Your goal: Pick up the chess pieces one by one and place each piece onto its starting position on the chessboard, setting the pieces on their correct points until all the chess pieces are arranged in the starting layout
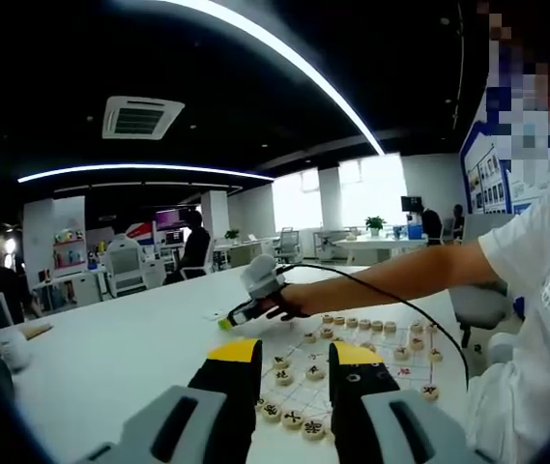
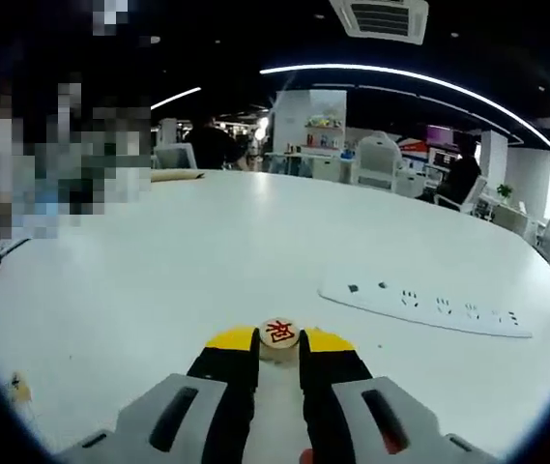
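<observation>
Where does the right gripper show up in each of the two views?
Left gripper view: the right gripper comes in from the right and sits near the picture's centre, tips by the far-left edge of the chessboard.
Right gripper view: the right gripper rises from bottom centre, jaws shut on a round chess piece with a red character.
Shared landmark: the white table under it.

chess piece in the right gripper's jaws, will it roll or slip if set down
The chess piece is a flat round disc, so laid on its face it likely stays put. On edge it might roll. Its smooth rim looks rigid, and could slip between the jaws of the right gripper.
</observation>
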